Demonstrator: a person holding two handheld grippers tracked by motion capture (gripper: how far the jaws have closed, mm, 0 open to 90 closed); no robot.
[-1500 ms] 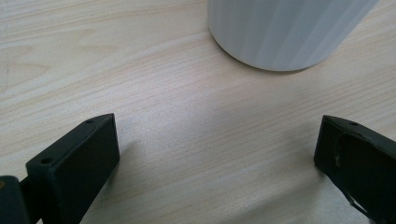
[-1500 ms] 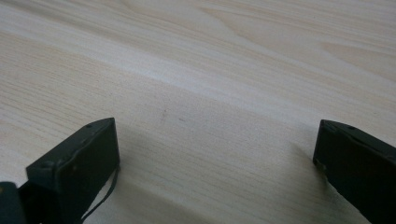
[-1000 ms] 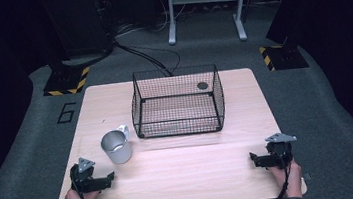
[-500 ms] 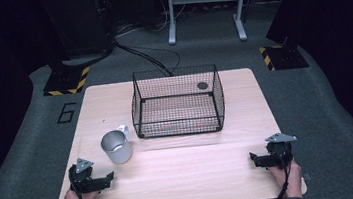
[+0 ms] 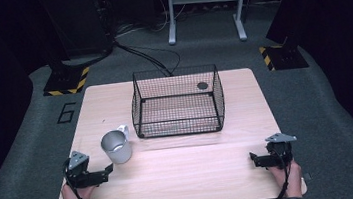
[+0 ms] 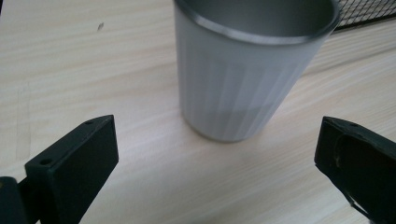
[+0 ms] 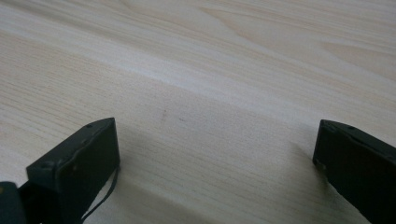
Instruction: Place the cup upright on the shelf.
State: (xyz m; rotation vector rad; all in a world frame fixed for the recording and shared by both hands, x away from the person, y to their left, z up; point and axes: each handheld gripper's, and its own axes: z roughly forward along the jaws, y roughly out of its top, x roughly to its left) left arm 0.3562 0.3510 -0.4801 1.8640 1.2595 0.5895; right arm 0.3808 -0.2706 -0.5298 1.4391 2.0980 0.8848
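left gripper [image 5: 106, 171], jaws wide apart w/ nothing in them, sits just beside the upright grey ribbed metal mug [image 5: 116, 147], which stands near the black wire basket [image 5: 177, 104], front-left corner. right gripper [image 5: 255, 159] also spread wide, empty, well apart from mug.

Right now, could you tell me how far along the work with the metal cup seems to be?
Nothing looks done yet: the metal cup stands upright on the table, outside the wire basket. In hand: the left gripper is open, pointed at the cup from close by, not touching. The right gripper is open over bare wood. Left, probably: gripping the cup and moving it, perhaps into the basket.
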